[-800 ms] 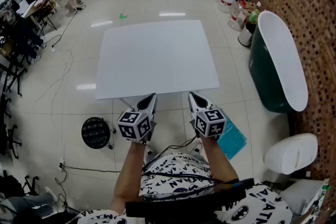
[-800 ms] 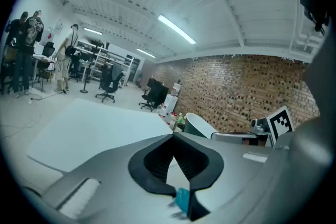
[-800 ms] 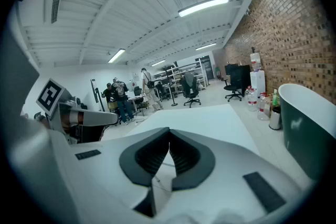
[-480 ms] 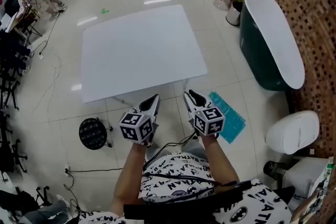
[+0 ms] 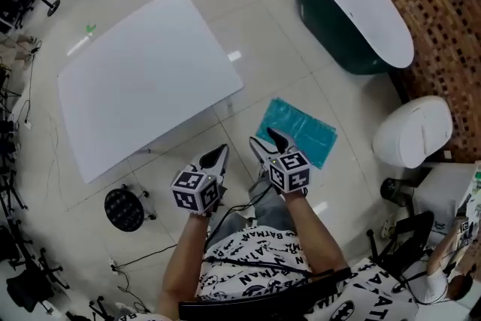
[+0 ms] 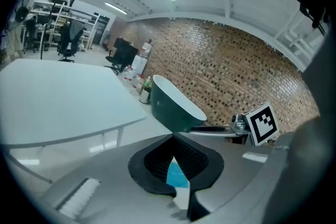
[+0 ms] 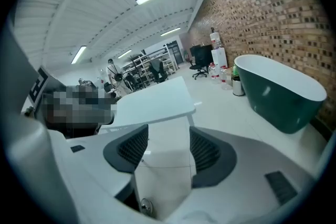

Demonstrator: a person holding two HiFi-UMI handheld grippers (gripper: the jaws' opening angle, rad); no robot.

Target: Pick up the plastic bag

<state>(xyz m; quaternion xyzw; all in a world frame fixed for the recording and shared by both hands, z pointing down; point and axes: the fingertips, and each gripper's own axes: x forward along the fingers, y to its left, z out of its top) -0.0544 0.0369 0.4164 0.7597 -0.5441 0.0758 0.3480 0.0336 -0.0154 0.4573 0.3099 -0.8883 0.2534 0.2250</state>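
On the tiled floor, just ahead of the right gripper point(image 5: 267, 140), the teal plastic bag point(image 5: 299, 131) lies flat, near the white table point(image 5: 143, 79); being thin and flush with the tiles, it would likely slide or slip free if the jaws pinch too little film; the right gripper gapes wide and empty; the left gripper point(image 5: 216, 158) is all but closed, holding nothing.

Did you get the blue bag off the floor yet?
Not yet. Done: nothing lifted; the plastic bag lies flat on the floor. In hand: the right gripper, jaws apart, points near its edge. The left gripper is shut, empty. Left: reaching, gripping, lifting.
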